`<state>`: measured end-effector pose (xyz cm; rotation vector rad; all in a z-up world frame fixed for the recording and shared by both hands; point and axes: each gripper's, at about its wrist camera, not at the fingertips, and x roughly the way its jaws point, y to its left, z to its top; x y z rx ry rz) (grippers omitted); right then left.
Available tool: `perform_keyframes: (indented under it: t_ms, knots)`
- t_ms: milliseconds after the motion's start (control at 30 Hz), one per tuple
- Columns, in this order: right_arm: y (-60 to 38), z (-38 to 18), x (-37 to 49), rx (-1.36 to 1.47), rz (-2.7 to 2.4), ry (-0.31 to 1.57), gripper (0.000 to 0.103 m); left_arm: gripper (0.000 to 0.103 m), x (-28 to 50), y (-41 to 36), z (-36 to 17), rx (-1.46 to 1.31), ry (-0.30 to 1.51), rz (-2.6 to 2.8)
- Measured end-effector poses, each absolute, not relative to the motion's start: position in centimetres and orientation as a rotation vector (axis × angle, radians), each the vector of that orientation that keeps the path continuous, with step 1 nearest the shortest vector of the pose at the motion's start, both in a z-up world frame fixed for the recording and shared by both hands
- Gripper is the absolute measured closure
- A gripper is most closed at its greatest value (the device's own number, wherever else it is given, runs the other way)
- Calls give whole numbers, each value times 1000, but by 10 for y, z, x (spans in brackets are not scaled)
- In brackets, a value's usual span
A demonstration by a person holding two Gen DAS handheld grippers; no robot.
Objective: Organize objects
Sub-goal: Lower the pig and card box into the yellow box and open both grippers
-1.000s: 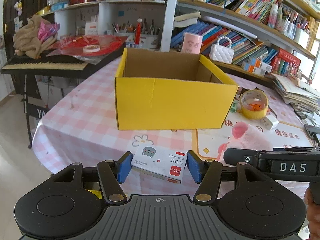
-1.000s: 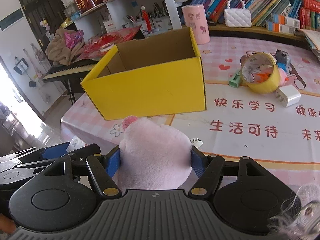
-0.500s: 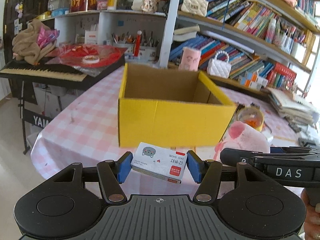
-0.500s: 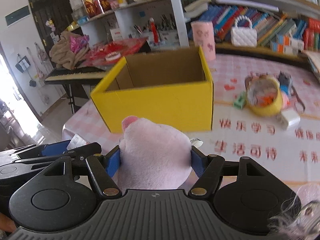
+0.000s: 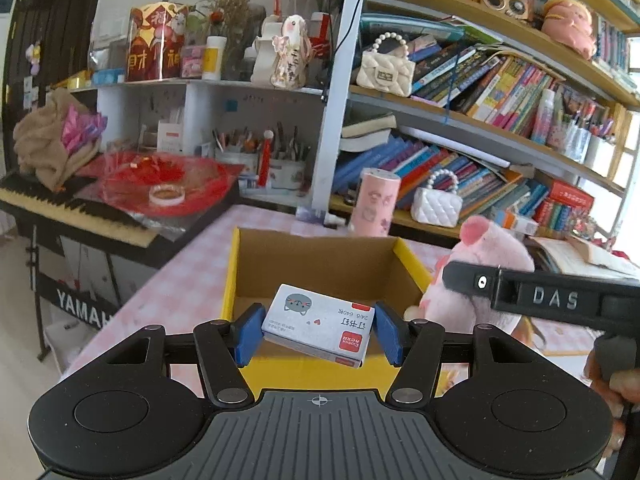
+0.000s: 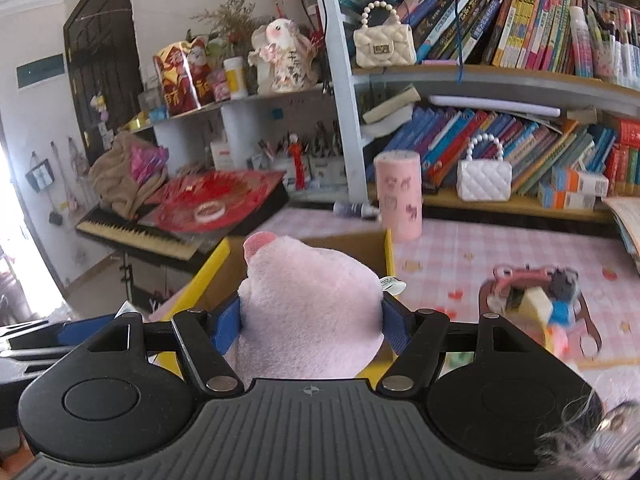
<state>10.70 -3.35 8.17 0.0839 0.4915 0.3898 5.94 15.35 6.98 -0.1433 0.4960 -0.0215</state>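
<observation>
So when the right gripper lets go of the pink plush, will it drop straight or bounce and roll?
The plush bulges around the right gripper, so it is probably soft and light. It would likely land quietly, with little bounce. Its rounded body might roll a bit, but the walls of the yellow box below should probably stop it.

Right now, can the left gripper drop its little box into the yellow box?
Probably yes. The left gripper holds the little box right over the yellow box, whose open top looks unblocked.
</observation>
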Motion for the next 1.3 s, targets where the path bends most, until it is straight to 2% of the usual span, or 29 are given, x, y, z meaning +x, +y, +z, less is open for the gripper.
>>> perform_keyframes:
  t_ms: [267, 667, 900, 1100, 1133, 1233, 1300]
  knots:
    - [-18, 76, 183, 36, 412, 514, 35, 45, 123, 147, 46, -91, 572, 30]
    - [54, 18, 291, -214, 533, 779, 35, 44, 193, 135, 4, -34, 751, 91]
    - [79, -14, 313, -340, 563, 911, 35, 44, 207, 128, 0, 38, 791, 84]
    - [79, -26, 322, -336, 545, 976, 33, 43, 209, 125, 0, 49, 805, 80]
    - [79, -26, 323, -331, 545, 977, 30, 42, 208, 126, 1, 38, 800, 81]
    - [78, -19, 319, -320, 557, 934, 23, 28, 204, 129, 5, 19, 769, 110]
    - [76, -11, 314, -310, 561, 893, 21, 26, 199, 132, 11, 0, 740, 119]
